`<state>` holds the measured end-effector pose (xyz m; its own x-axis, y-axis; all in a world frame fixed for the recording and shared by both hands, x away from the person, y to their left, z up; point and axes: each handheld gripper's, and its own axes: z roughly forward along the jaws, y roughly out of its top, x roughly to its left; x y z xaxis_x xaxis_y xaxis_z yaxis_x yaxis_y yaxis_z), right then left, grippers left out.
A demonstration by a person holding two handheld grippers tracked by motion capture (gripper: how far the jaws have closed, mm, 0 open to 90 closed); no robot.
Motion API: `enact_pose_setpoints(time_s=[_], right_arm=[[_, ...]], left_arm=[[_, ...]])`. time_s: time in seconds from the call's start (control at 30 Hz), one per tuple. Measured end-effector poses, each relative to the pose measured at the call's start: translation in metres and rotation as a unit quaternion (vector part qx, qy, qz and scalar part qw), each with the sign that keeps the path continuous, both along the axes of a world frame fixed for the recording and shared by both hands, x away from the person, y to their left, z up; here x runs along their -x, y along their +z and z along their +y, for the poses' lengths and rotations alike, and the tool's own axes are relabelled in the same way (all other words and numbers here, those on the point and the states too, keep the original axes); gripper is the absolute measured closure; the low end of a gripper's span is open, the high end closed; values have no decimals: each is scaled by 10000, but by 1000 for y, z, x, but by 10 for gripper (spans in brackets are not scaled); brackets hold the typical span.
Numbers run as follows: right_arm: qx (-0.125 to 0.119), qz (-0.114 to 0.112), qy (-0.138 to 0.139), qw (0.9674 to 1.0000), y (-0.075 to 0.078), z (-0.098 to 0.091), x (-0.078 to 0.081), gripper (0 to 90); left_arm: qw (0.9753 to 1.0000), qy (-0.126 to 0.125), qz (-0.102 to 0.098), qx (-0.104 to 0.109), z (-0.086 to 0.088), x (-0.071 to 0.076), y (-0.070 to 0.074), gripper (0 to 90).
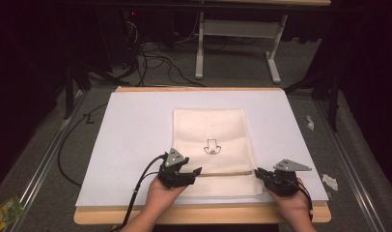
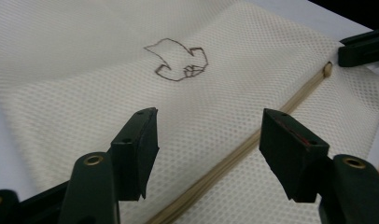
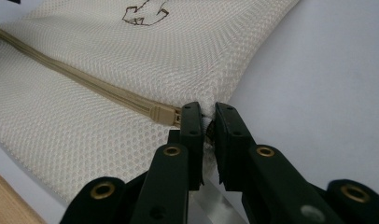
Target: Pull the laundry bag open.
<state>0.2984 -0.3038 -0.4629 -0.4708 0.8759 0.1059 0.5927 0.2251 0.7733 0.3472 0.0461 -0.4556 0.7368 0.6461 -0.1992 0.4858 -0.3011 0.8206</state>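
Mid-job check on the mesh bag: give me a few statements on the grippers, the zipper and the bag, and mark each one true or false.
1. The right gripper is clamped on the edge of the mesh bag at the end of the zipper. True.
2. The left gripper is shut on the zipper. False: its jaws stand open above the bag, with nothing pinched between them.
3. The bag lies flat on the white sheet. True.
4. The bag is plain, with no marking. False: a small dark outline drawing sits near its middle.
5. The zipper runs along the bag's far edge. False: it crosses the bag near the person's side.
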Motion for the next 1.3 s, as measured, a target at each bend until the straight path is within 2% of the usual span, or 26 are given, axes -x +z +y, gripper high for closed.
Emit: enact_pose_setpoints(time_s=[0.1,0.13,0.2,0.23,0.33,0.37,0.47,0.5,0.57,0.73,0.83,0.87,0.9,0.97,1.03,1.1,1.13,1.17,1.23,1.3], right_arm=[[18,-59,-3,10000,1,1,-1,837],[2,-59,-56,10000,3,2,0,838],[14,-51,-56,10000,3,2,1,839],[34,-70,-57,10000,3,3,2,840],[20,-63,0,10000,3,3,2,841],[-4,-81,8,10000,3,2,2,841],[-68,-113,44,9999,4,1,2,841],[-133,-124,88,9998,6,1,2,841],[-144,-133,132,9997,6,1,2,842],[-133,-178,219,9995,9,4,3,843],[-181,-213,235,9993,11,5,5,842],[-220,-213,244,9992,12,5,6,842],[-247,-238,281,9990,12,5,6,843],[-295,-241,363,9986,12,6,4,843],[-418,-201,378,9982,9,4,-1,843],[-546,-125,361,9978,5,2,-5,844],[-544,-129,380,9977,4,2,-8,844],[-453,-106,372,9982,4,2,-10,844],[-405,-85,362,9985,4,3,-10,844],[-217,-146,369,9990,5,9,-8,844]], left_arm=[[9997,-119,57,182,-13,2,-1,425],[9992,-227,169,270,-22,3,-3,459],[9990,-251,215,284,-26,3,-3,467],[9985,-386,264,278,-36,4,-4,482],[9975,-555,290,321,-51,5,-6,514],[9975,-555,290,321,-51,5,-6,527],[9962,-702,366,369,-68,7,-10,545],[9953,-807,391,375,-79,9,-13,572],[9948,-839,403,404,-85,10,-14,601],[9929,-980,511,438,-114,13,-20,664],[9927,-944,567,494,-120,12,-21,696],[9926,-865,606,605,-122,11,-21,696],[9927,-804,638,628,-124,11,-21,709],[9935,-803,574,563,-129,10,-22,729],[9935,-766,615,582,-133,10,-22,771],[9943,-595,635,615,-136,9,-21,817],[9948,-473,659,608,-135,8,-22,865],[9925,-481,809,780,-131,4,-24,867],[9919,-477,847,822,-129,4,-26,868],[9934,-474,704,769,-127,7,-25,871]])
